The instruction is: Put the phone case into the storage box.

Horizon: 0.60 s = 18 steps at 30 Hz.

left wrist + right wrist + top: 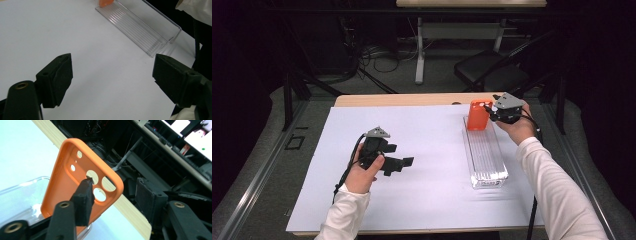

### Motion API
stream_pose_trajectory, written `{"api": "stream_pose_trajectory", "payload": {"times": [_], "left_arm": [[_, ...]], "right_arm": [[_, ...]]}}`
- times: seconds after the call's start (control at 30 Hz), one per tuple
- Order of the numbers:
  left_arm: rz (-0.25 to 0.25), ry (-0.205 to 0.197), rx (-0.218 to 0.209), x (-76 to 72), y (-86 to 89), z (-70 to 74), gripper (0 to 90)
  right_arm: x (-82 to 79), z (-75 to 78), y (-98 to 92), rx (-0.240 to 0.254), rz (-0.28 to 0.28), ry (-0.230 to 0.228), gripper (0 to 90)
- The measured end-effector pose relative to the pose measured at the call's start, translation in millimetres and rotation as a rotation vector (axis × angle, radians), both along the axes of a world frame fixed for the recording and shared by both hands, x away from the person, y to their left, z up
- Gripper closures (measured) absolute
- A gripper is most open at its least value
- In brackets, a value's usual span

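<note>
A long tray lies on the right half of the surface, running front to back. A phone case stands upright in the tray's far end. Right claw sits just beside that case, at its right. Left claw hangs over the surface's left-centre, well apart from the tray.

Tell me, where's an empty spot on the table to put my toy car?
Free: the white sheet between the left tool and the clear tray, and the near strip by the edge. Crowded: the tray's far end, where the orange phone case and right tool sit.
</note>
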<state>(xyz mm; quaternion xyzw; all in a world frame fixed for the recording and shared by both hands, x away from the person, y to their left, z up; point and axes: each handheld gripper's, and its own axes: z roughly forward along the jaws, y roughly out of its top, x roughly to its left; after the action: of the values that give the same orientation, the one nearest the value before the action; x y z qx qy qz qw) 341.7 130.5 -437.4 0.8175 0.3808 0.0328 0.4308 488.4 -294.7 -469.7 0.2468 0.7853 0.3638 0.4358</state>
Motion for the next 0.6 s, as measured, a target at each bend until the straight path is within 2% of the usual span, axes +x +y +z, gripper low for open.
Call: {"api": "stream_pose_trajectory", "payload": {"times": [0.3,0.37,0.43,0.6], "left_arm": [[-0.001,0.001,-0.002,0.3,0.2,-0.3,17.1],[0.000,0.001,-0.003,0.3,0.4,-0.2,17.2],[-0.001,0.001,-0.004,0.3,0.6,-0.1,17.2],[0.000,0.000,-0.004,0.4,0.9,-0.1,17.1]], "right_arm": [[-1.8,2.6,-1.0,0.026,-0.020,0.007,40.4],[-2.0,3.2,-1.4,0.031,-0.032,0.011,34.8],[-1.7,3.3,-1.5,0.046,-0.041,0.033,29.6],[-3.6,4.7,-1.0,0.058,-0.051,0.044,25.9]]}}
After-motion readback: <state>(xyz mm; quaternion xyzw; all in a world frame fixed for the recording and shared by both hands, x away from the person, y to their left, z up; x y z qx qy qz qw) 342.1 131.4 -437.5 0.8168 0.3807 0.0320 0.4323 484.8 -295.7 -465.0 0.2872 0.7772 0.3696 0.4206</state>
